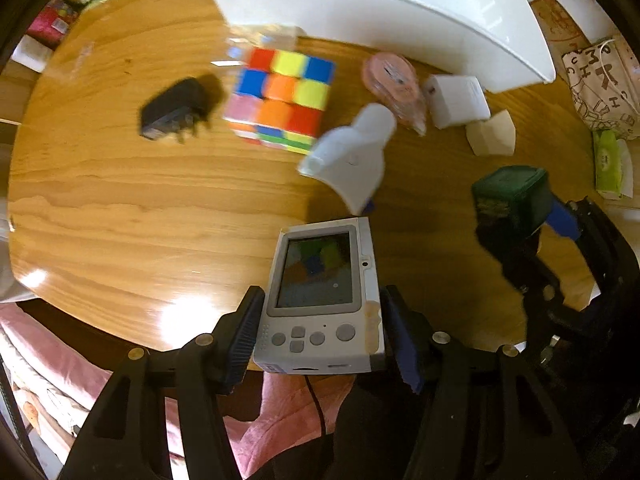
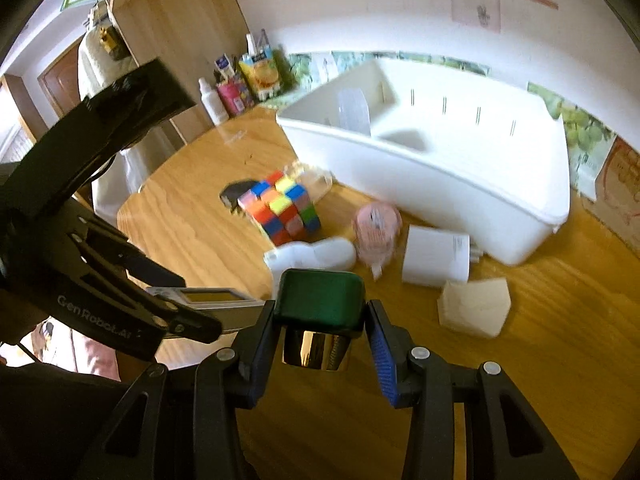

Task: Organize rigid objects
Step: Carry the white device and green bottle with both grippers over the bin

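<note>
Mostly rigid: boxy grey console (image 1: 320, 300), glossy green-capped bottle (image 2: 320, 300)

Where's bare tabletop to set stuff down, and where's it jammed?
Free: the wide wood in front of the black charger and colour cube, out to the table edge. Also the compartment of the white bin. Crowded: the strip along the bin front, with cube, white bottle, pink dispenser, white adapter.

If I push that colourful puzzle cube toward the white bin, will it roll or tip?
The puzzle cube sits flat on the wooden table, so it should slide, not roll. Its stiff, blocky shape makes tipping unlikely if pushed low. The glossy tabletop suggests it may skid easily toward the white bin.
</note>
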Demonstrator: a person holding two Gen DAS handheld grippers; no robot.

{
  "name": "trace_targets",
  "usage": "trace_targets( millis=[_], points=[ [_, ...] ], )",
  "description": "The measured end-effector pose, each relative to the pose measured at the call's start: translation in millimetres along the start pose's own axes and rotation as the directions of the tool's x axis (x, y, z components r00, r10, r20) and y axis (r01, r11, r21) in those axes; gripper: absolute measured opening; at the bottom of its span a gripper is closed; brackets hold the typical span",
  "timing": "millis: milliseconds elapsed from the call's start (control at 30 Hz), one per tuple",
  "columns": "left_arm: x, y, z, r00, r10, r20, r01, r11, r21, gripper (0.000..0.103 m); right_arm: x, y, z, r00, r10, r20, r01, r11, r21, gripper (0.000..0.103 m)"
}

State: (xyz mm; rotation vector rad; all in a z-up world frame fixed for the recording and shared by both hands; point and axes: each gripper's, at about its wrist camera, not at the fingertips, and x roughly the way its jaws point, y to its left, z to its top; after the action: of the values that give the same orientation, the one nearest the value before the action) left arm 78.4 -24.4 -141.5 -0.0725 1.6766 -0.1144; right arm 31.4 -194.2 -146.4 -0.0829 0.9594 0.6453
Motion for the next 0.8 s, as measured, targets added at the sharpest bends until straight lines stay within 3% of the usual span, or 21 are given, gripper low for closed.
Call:
trace_targets(
  millis=[267, 400, 800],
  points=[
    [-43.3, 31.0, 0.1, 0.996, 0.022, 0.091, -0.028, 0.998, 0.060, 0.063, -13.9, 15.0, 30.7, 0.996, -0.038, 0.084, 0.037, 0.999, 0.005, 0.044],
    [-55.1, 23.6, -10.7, 0.990, 0.016, 0.141, -0.029, 0.995, 0.091, 0.063, -19.3, 17.7, 45.6, 0.990, -0.059, 0.126, 0.058, 0.998, 0.015, 0.044],
    [-104.8, 19.2, 26.7, 0.959, 0.016, 0.283, -0.069, 0.982, 0.176, 0.063, -30.0, 7.4, 83.6, 0.962, -0.150, 0.230, 0.142, 0.989, 0.051, 0.044]
  ],
)
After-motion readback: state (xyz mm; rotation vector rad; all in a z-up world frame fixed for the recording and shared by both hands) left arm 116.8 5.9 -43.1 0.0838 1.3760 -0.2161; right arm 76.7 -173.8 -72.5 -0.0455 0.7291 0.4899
